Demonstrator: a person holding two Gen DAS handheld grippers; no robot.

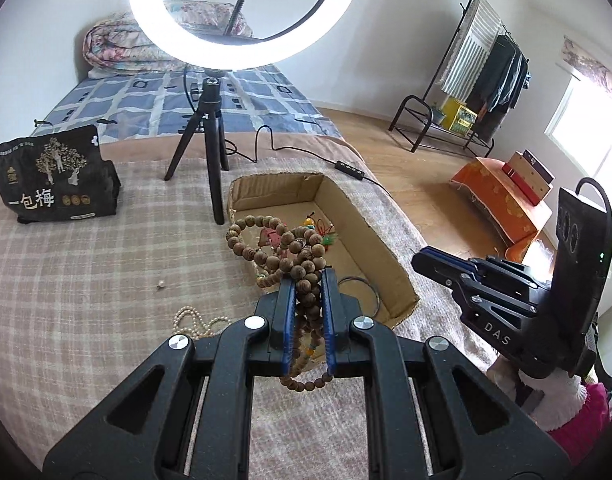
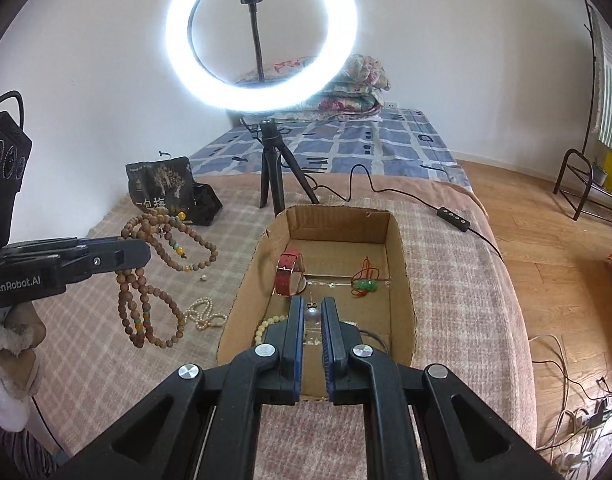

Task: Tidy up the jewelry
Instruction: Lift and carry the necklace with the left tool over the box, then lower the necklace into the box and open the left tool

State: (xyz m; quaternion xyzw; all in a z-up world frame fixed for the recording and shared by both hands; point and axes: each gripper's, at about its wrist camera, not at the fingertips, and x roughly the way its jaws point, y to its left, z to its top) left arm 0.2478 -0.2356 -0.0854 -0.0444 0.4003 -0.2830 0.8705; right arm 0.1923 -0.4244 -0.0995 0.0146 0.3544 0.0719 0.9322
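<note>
This is a bedroom in a home. A bed (image 1: pixel 85 264) fills most of both views, covered by a beige checked blanket (image 2: pixel 105 320), with a blue patchwork sheet (image 1: pixel 241 100) beyond it. At the far end of the bed, against the white wall, lie folded floral quilts (image 2: pixel 358 88). To the right of the bed, across a wooden floor (image 1: pixel 386 136), a metal clothes rack (image 1: pixel 490 72) hung with dark garments stands near a bright window (image 1: pixel 586 128) with a floral valance. On the bed stands a lit ring light (image 2: pixel 261 36) on a small tripod.
</note>
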